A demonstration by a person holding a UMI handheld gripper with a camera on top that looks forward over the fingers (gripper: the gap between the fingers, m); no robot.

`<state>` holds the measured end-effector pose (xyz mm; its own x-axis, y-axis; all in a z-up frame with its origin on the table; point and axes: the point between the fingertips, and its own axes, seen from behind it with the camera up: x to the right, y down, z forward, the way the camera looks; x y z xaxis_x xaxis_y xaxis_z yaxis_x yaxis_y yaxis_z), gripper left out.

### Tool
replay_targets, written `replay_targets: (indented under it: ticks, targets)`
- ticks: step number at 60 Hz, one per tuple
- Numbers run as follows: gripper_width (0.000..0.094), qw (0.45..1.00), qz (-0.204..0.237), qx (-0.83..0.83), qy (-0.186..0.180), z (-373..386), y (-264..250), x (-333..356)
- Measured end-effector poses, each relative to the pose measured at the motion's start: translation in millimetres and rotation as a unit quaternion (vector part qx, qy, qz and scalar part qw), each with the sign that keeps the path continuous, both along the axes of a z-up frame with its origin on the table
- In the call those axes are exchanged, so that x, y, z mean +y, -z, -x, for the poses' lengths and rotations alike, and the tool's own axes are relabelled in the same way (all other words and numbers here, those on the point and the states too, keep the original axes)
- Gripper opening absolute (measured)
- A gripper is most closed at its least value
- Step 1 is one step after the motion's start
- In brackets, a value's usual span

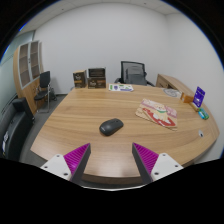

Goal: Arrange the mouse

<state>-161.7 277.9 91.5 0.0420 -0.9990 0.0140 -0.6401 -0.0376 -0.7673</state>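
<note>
A dark grey computer mouse (111, 126) lies on the wooden table (70, 125), beyond my fingers and roughly midway between them. A patterned mouse mat (159, 112) with a red and cream picture lies to the right of the mouse, apart from it. My gripper (112, 158) is open and empty, held above the table's near edge, with the magenta pads (76, 158) spread wide.
The oval table holds papers (121, 88) at the far side, a purple box (199, 96) and a small teal thing (203, 114) at the right. Office chairs (133, 72) stand around it. Shelves (29, 62) stand at the left wall.
</note>
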Motion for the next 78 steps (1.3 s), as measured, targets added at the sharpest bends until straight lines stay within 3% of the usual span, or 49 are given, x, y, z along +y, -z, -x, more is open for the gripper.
replay_targets:
  ticks: [40, 78]
  targets:
    - [0.0867, 1.0, 0.005, 0.007, 0.013, -97, 80, 18]
    - [0.0877, 1.0, 0.02, 0.006, 0.007, -173, 103, 24]
